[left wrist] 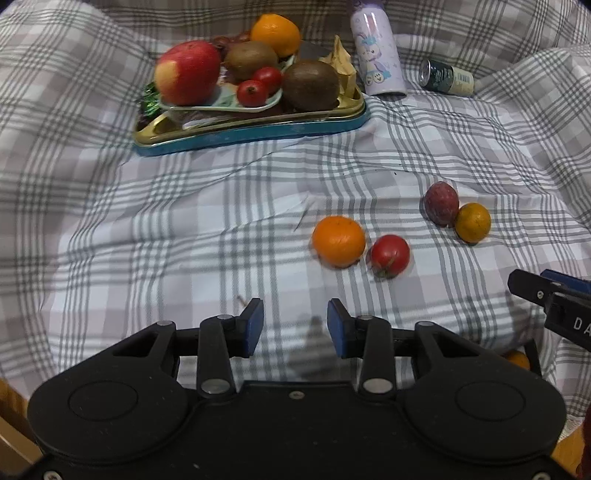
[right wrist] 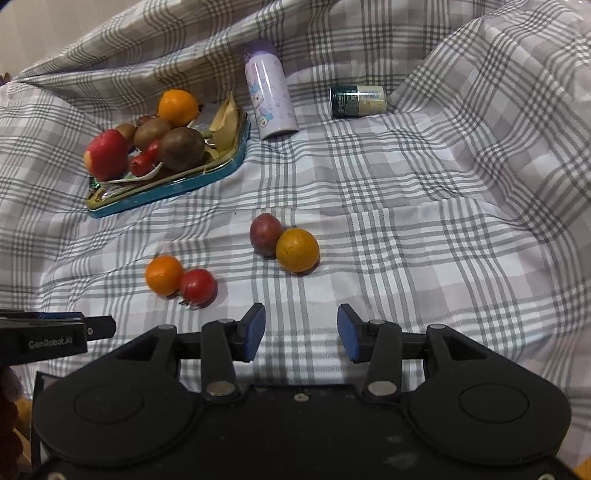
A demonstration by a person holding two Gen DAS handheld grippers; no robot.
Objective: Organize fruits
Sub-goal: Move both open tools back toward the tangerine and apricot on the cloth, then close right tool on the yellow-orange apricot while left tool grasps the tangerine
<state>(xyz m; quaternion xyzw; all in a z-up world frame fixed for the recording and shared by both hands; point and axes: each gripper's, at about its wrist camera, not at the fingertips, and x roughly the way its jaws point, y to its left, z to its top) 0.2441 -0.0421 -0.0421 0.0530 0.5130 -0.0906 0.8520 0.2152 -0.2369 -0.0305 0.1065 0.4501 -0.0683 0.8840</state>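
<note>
Jaws of left gripper and right gripper spread, nothing between. Best centred over one loose fruit before closing: orange touching tomato, lower left. Upper left, blue tin tray heaped with apple, kiwis, tomatoes, orange.

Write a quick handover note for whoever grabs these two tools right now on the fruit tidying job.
Left tool: open, empty, above the checked cloth.
Right tool: open, empty.
Done: red apple, two brown kiwis, orange and small red tomatoes sit piled in the teal-and-gold tin tray.
Left: four loose fruits on the cloth, in two touching pairs: orange mandarin with red tomato, dark red plum with yellow-orange citrus.
</note>
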